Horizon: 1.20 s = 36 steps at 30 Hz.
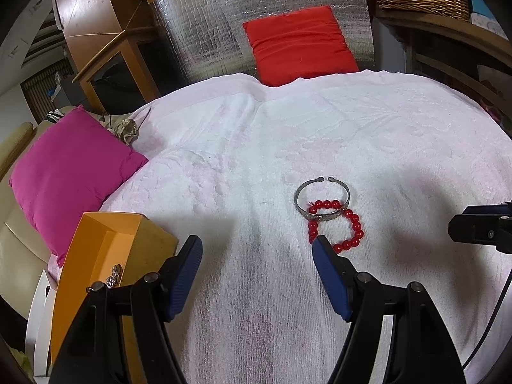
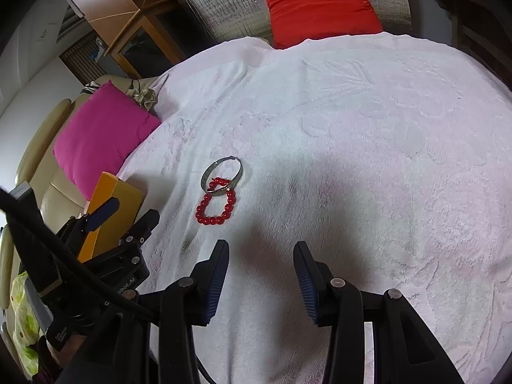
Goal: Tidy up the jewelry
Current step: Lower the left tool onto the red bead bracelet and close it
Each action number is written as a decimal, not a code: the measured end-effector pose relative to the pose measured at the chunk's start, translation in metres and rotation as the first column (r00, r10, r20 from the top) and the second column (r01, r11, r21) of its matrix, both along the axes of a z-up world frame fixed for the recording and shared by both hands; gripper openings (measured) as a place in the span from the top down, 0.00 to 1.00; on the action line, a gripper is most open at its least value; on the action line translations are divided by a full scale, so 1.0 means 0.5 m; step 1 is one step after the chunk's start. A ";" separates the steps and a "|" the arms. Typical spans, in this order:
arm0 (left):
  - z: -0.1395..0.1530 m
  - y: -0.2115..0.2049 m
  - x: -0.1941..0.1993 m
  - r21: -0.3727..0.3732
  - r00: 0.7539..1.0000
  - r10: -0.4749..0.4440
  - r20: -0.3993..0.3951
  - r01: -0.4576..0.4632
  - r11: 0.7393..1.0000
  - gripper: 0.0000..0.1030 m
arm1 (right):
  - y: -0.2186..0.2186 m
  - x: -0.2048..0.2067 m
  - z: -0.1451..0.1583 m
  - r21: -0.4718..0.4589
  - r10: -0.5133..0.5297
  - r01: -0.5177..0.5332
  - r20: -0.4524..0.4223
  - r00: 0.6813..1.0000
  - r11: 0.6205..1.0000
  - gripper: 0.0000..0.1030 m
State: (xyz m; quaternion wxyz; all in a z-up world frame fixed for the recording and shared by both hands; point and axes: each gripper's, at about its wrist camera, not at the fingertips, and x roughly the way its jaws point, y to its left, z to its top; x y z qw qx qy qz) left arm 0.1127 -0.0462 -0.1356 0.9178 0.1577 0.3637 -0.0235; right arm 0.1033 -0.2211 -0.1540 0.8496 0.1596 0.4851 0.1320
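Both tools, left point(image 1: 257, 249) and right point(image 2: 261, 252), gape empty; lettering "…obot-AI" point(image 2: 125, 284) partly readable.

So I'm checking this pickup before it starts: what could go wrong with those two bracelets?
The silver bangle lies overlapping the red bead bracelet, so lifting one may drag or flick the other across the white towel. Both the left gripper and the right gripper stand open and empty; a thin rigid bangle could slip from flat pads. The orange box sits at the towel's edge, so a nudge might tip it.
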 end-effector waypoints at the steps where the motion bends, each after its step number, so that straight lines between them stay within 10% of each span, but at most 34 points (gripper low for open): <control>1: -0.001 0.000 0.001 0.000 1.000 0.000 -0.001 0.000 1.000 0.30 | -0.001 0.000 0.000 0.000 -0.002 0.002 0.000 1.000 1.000 0.55; 8: -0.015 0.002 0.013 -0.015 0.999 -0.009 -0.035 0.008 1.000 0.30 | -0.001 -0.001 0.002 -0.001 -0.003 0.003 0.002 1.000 1.000 0.56; 15: -0.066 0.038 0.066 -0.201 0.972 -0.040 -0.231 -0.007 0.980 0.30 | -0.014 -0.002 0.001 0.007 -0.023 0.023 0.002 1.000 1.000 0.56; 36: -0.098 0.000 0.134 -0.408 0.935 -0.163 -0.316 0.022 0.913 0.30 | -0.042 0.004 -0.001 0.033 -0.071 0.071 -0.002 0.997 0.997 0.55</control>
